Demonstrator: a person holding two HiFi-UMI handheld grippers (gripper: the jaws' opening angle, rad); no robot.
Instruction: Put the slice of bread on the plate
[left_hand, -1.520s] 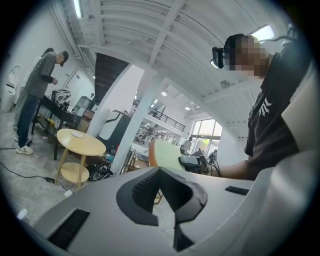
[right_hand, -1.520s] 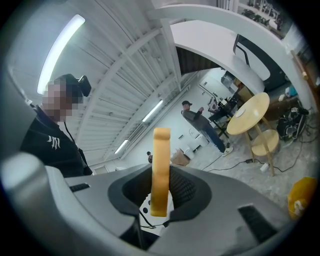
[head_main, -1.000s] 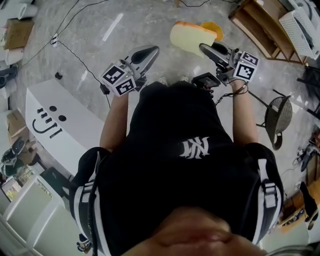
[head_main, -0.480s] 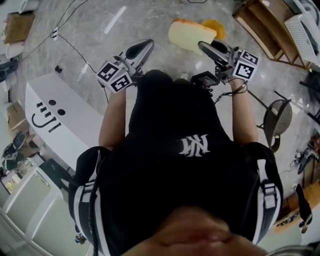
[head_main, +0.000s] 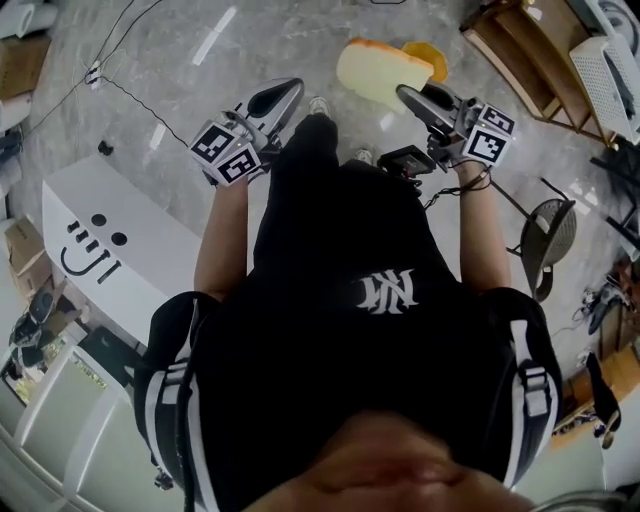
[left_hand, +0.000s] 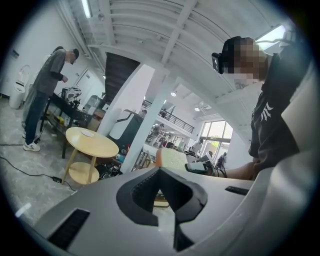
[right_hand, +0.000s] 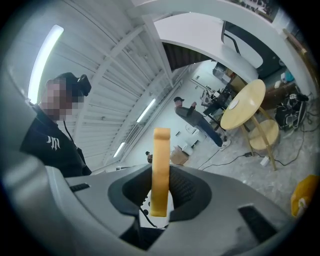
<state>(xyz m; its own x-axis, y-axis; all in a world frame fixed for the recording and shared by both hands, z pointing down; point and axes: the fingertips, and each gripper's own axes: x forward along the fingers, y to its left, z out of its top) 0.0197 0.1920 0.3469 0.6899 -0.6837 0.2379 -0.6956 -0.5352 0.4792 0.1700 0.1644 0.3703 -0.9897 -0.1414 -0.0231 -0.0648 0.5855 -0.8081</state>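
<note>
Bread (right_hand: 160, 170) stands edge-on, clamped between the jaws of the right claw (head_main: 420, 100). In the head view it juts toward the upper middle of the frame, in the air over the grey floor (head_main: 200, 120), with nothing under it. The left claw (head_main: 272, 100), upper left of centre, has its jaws together on nothing.

A round wooden surface (left_hand: 91, 142) shows at middle left of the left gripper view, well apart from both claws. On it lies a small pale disc (left_hand: 88, 133) that may be the plate, though it is too small to be sure.

The step in hand looks like the carry. To do it well, the pinch should be firm but not crushing, since the bread looks soft. It should be brought over the disc, turned flat and lowered until it rests. Only then should the jaws part.
</note>
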